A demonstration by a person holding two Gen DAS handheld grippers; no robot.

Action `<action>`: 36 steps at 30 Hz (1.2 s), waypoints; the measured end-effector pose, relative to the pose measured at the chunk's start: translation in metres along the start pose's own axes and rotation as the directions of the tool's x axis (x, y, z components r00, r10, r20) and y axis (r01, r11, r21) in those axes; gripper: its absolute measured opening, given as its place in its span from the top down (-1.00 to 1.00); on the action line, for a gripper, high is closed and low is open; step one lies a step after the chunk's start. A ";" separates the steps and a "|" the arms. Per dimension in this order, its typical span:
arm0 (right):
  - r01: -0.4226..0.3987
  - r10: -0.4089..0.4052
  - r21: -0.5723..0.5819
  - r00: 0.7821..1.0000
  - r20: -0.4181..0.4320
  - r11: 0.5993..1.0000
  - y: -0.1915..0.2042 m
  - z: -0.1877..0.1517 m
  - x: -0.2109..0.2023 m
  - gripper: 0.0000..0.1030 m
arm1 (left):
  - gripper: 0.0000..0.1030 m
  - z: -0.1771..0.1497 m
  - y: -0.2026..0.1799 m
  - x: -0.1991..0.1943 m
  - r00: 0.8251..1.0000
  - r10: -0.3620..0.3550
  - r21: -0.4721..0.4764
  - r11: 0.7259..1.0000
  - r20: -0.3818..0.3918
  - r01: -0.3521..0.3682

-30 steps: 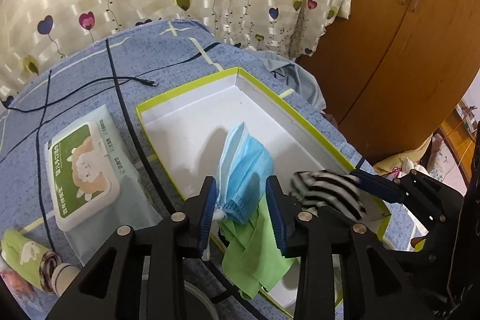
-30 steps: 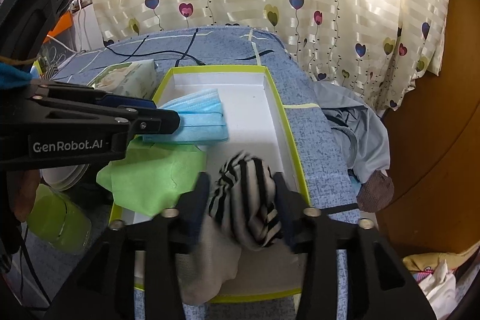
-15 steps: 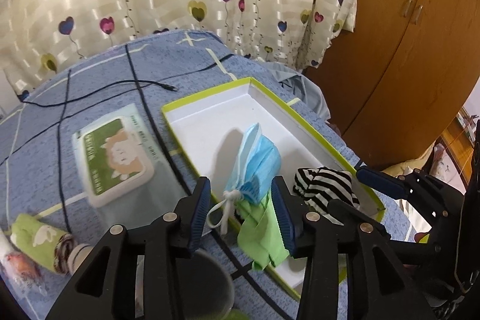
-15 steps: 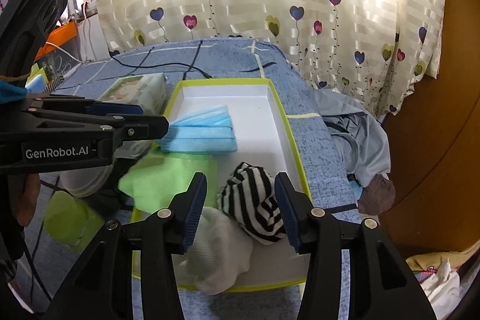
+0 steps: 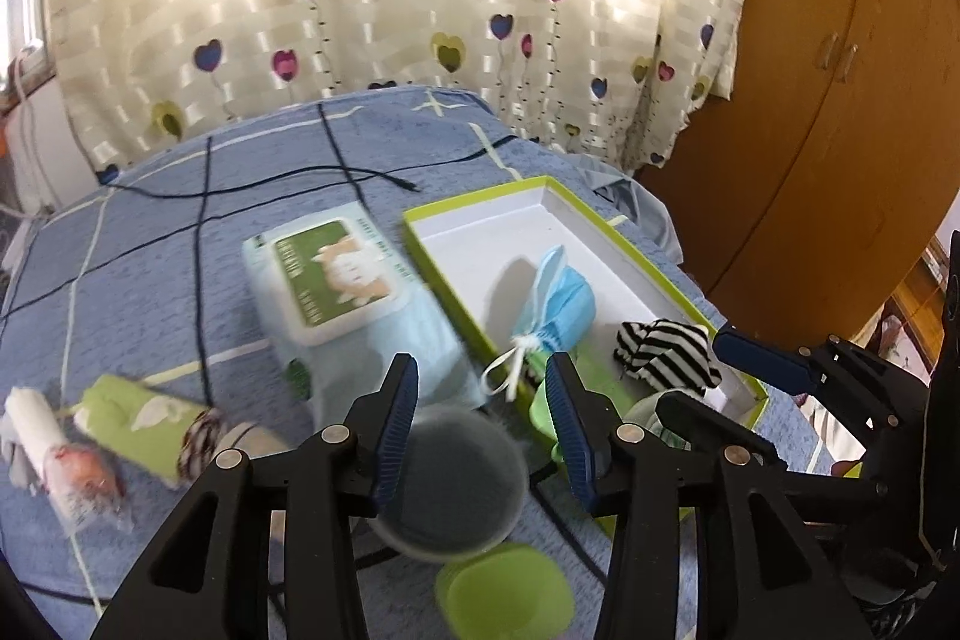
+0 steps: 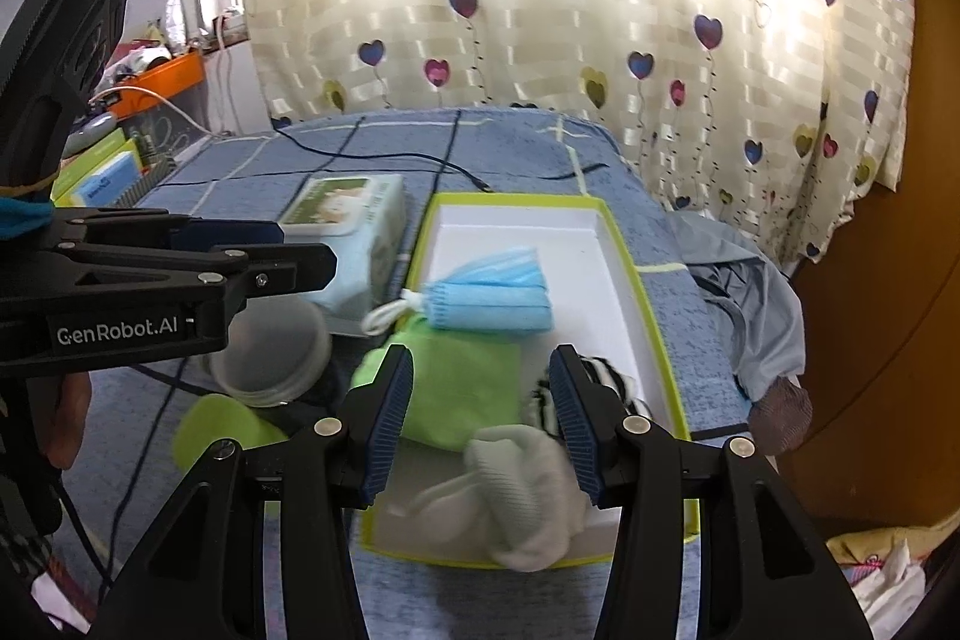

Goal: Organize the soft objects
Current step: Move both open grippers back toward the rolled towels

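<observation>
A white box with a lime rim (image 5: 624,244) (image 6: 654,316) lies on the blue bedspread. In it are a folded blue face mask (image 5: 561,307) (image 6: 489,301), a green cloth (image 6: 456,397), a black-and-white striped sock (image 5: 666,355) (image 6: 606,394) and a white sock (image 6: 522,490). My left gripper (image 5: 480,424) is open and empty, above a clear round tub (image 5: 447,484) left of the box. My right gripper (image 6: 480,424) is open and empty, over the box's near end.
A wet-wipes pack (image 5: 336,280) (image 6: 348,220) lies left of the box. A rolled green cloth (image 5: 144,424), a small white roll (image 5: 30,418) and a lime lid (image 5: 504,601) lie near. A black cable (image 5: 270,181) crosses the bed. A wooden wardrobe (image 5: 828,100) stands right.
Both grippers opened and pulled back. The left let go of the blue mask and swung left. The right let go of the striped sock, which now lies in the box.
</observation>
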State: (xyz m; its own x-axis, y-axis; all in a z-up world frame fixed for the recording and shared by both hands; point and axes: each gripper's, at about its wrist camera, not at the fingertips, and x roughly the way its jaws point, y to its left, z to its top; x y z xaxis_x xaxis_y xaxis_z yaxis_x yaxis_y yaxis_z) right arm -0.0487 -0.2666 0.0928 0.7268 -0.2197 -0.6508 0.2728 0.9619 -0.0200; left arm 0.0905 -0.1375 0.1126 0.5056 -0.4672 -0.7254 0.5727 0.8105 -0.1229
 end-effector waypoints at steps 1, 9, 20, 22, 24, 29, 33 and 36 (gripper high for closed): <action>-0.009 0.010 -0.004 1.000 0.003 1.000 0.004 0.001 -0.001 0.06 | 0.16 -0.003 0.003 -0.004 1.000 0.002 -0.007 1.000 0.005 -0.002; -0.079 0.080 -0.053 0.997 0.019 0.995 0.036 0.005 -0.005 0.05 | 0.09 -0.024 0.041 -0.036 0.997 0.059 -0.082 0.995 0.045 -0.055; -0.204 0.207 -0.121 0.978 0.011 0.971 0.082 0.010 0.003 -0.12 | 0.04 -0.060 0.114 -0.069 0.980 0.188 -0.232 0.958 0.061 -0.169; -0.206 0.209 -0.141 0.978 0.006 0.968 0.089 0.010 0.006 -0.12 | 0.04 -0.067 0.125 -0.073 0.978 0.200 -0.256 0.950 0.056 -0.180; -0.219 0.220 -0.159 0.975 -0.009 0.963 0.098 0.011 0.011 -0.12 | 0.04 -0.073 0.136 -0.075 0.975 0.215 -0.275 0.942 0.050 -0.194; -0.258 0.253 -0.182 0.966 -0.051 0.949 0.118 0.016 0.027 -0.12 | 0.04 -0.082 0.150 -0.078 0.972 0.231 -0.296 0.932 0.039 -0.210; -0.268 0.251 -0.227 0.963 -0.098 0.936 0.137 0.022 0.044 -0.12 | 0.03 -0.086 0.157 -0.078 0.972 0.233 -0.303 0.929 0.029 -0.213; -0.276 0.251 -0.240 0.959 -0.131 0.931 0.147 0.026 0.056 -0.12 | 0.03 -0.089 0.164 -0.076 0.972 0.232 -0.320 0.924 0.026 -0.212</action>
State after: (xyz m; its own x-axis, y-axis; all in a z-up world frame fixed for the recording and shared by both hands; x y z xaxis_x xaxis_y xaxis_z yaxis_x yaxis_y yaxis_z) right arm 0.0483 -0.1417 0.0734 0.6830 0.0523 -0.7285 -0.0980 0.9950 -0.0205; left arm 0.0886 0.0625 0.0873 0.6412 -0.2752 -0.7163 0.2154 0.9605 -0.1763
